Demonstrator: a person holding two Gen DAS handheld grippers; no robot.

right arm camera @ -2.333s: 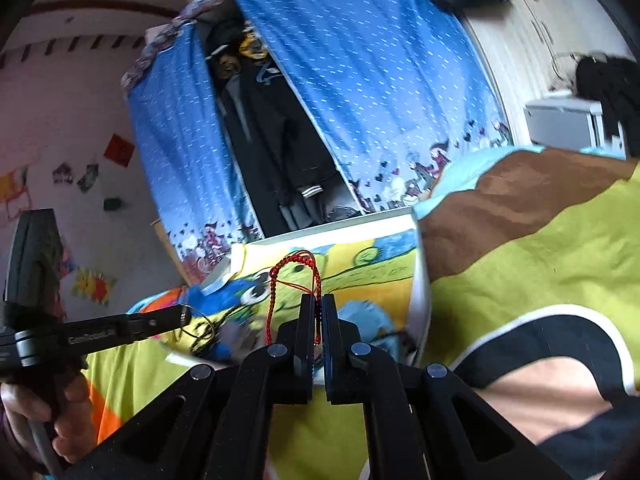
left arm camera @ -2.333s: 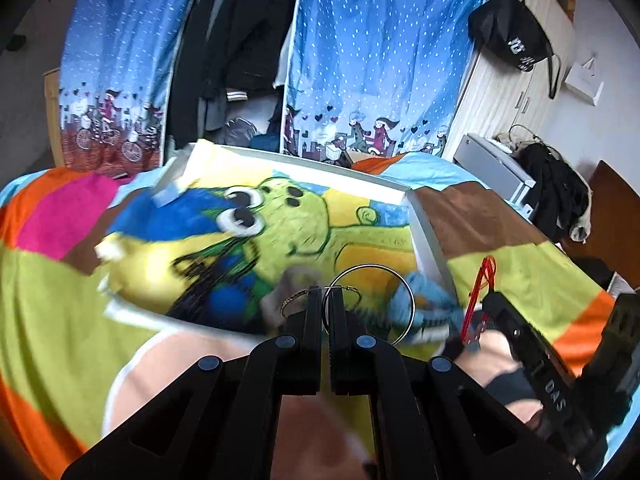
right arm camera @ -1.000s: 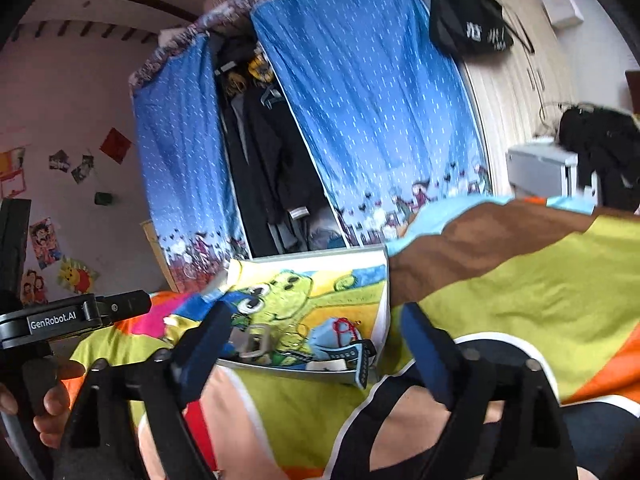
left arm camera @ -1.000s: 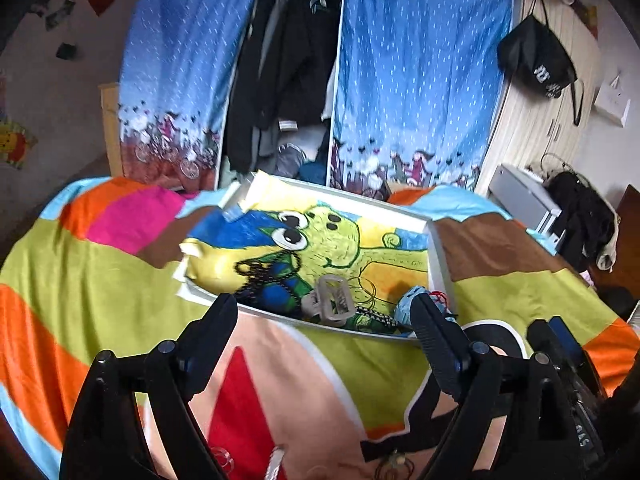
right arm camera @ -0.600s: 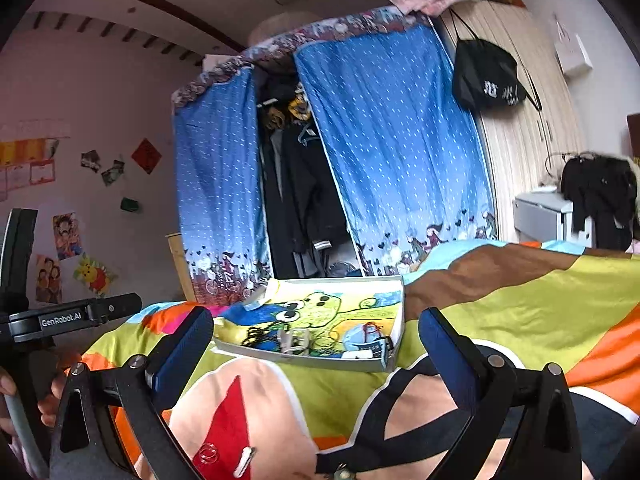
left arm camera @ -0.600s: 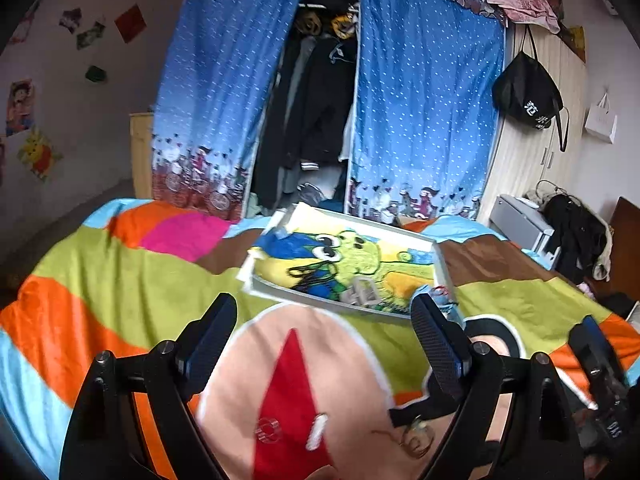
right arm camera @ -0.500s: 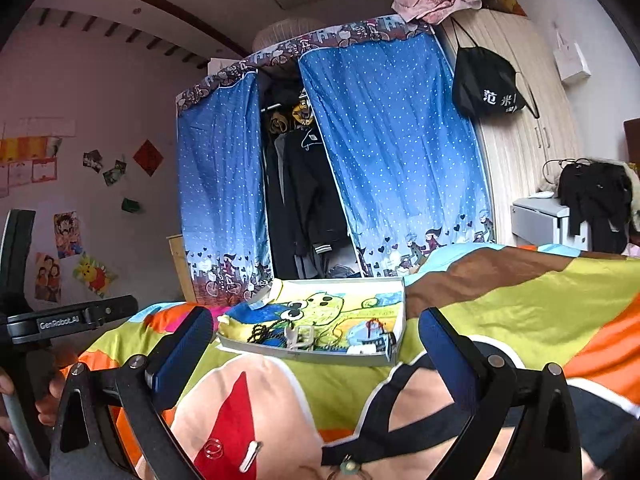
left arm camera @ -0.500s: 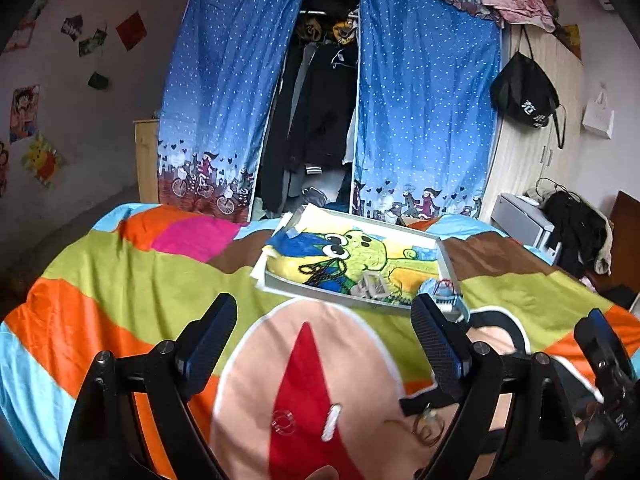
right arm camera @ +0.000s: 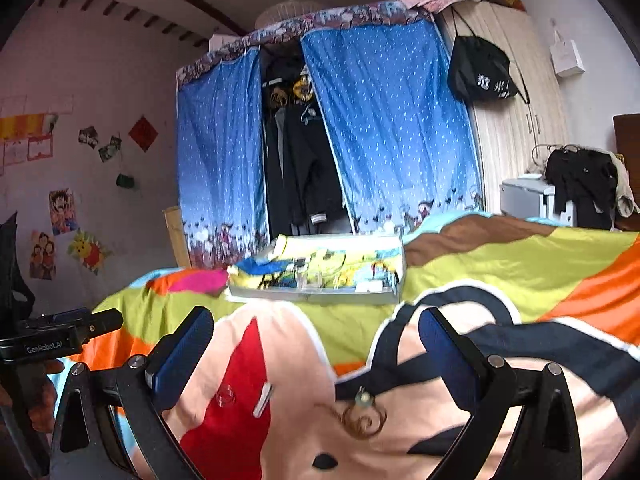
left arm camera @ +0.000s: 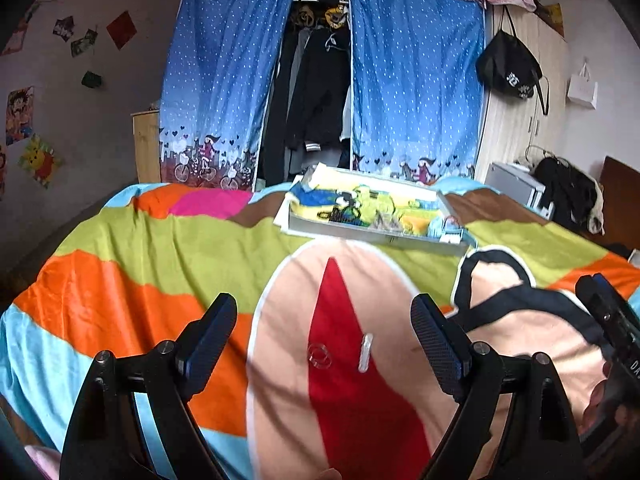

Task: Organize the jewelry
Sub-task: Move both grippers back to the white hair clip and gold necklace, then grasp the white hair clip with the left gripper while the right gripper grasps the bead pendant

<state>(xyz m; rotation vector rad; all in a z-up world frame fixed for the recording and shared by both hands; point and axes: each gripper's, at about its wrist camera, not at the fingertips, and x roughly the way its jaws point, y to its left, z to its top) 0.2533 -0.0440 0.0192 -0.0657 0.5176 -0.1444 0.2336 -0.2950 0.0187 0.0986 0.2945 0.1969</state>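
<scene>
A shallow white tray [left arm camera: 360,233] lined with a cartoon cloth sits far back on the bed and holds several jewelry pieces. It also shows in the right wrist view as the tray [right arm camera: 312,297]. On the blanket's red patch lie a clear ring [left arm camera: 319,355] and a pale clip [left arm camera: 365,346], just beyond my left gripper [left arm camera: 323,322], which is open and empty. My right gripper [right arm camera: 314,334] is open and empty too. Between its fingers lie a coiled chain with a pendant [right arm camera: 362,405], the clear ring [right arm camera: 225,394] and the clip [right arm camera: 263,399].
The bed carries a bright patchwork blanket [left arm camera: 160,264]. Behind it stands a wardrobe with blue curtains [left arm camera: 416,80] and dark clothes. A black bag [left arm camera: 510,68] hangs at the right above a white cabinet [left arm camera: 516,188]. A hand holds the left gripper's handle [right arm camera: 60,338].
Both grippers opened, letting go of the silver hoop and the red cord over the tray. Both then pulled back toward the near side of the bed, so the tray now looks small and far.
</scene>
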